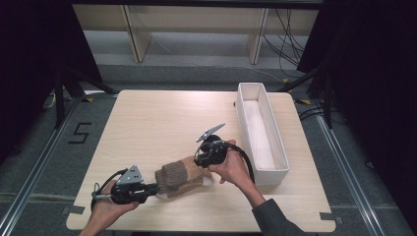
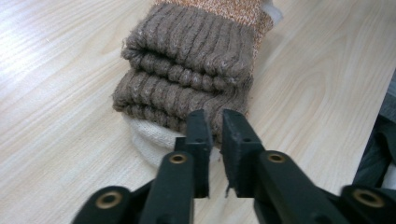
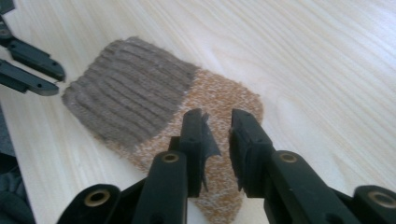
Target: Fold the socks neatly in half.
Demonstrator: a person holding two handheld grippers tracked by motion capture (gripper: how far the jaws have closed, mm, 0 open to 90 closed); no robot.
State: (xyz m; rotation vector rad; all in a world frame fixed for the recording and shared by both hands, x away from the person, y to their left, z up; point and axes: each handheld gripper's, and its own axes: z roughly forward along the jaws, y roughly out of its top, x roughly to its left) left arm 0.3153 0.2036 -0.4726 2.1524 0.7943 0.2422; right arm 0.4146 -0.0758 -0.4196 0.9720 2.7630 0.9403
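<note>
A folded sock bundle [image 1: 181, 178] lies on the wooden table [image 1: 147, 123] near its front edge. It has a brown ribbed cuff [image 2: 187, 56], an orange speckled body [image 3: 219, 98] and a white part underneath [image 2: 149, 135]. My left gripper [image 1: 156, 188] lies low at the cuff's left end. In the left gripper view its tips [image 2: 214, 119] stand a narrow gap apart, right at the cuff's edge, holding nothing. My right gripper [image 1: 201, 162] hovers over the orange end, jaws [image 3: 217, 119] apart with the sock showing between them. The right gripper view also catches the left gripper [image 3: 58, 79] at the cuff.
A long white bin [image 1: 244, 123] stands along the table's right side, close behind my right hand. A pale wooden shelf frame [image 1: 142, 34] stands on the floor beyond the table. Bare tabletop stretches across the left and far parts.
</note>
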